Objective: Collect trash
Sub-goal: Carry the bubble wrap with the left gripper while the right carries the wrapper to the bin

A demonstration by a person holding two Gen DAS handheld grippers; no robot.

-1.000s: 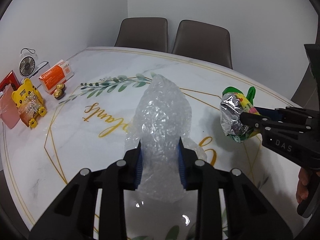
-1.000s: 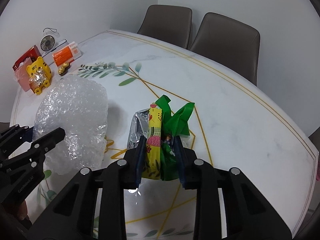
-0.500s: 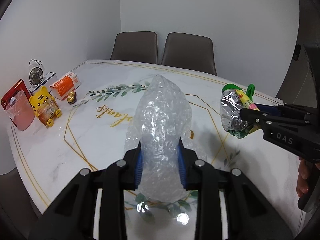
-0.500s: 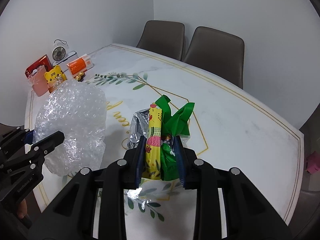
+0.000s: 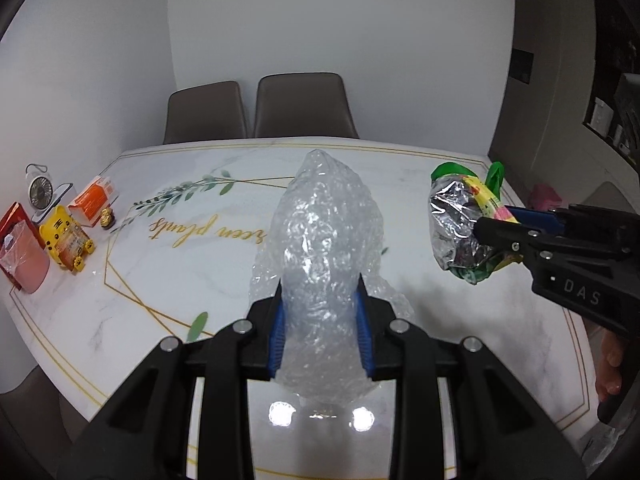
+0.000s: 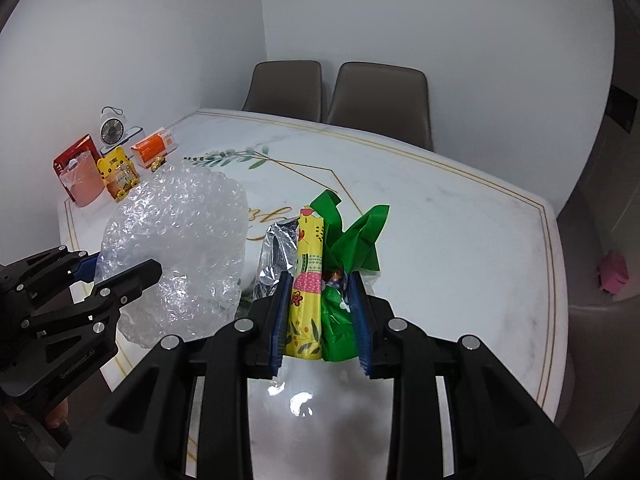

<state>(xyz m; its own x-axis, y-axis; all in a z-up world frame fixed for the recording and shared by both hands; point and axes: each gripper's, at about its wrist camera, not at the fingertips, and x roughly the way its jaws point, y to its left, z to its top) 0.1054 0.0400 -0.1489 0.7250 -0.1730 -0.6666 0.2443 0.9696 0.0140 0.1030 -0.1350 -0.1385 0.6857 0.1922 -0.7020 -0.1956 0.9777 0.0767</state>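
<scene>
A white marble table (image 5: 168,280) with gold lines and leaf print fills a white-walled room, two brown chairs (image 5: 304,108) behind it. Above the table, the left gripper (image 5: 320,332) clamps upright bubble wrap (image 5: 324,248); beside it, the right gripper (image 6: 320,320) pinches snack wrappers (image 6: 320,280), long axis pointing away toward the chairs.

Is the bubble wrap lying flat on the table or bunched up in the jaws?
Bunched up. The bubble wrap is a crumpled wad clamped between the left gripper jaws, held up off the table.
</scene>
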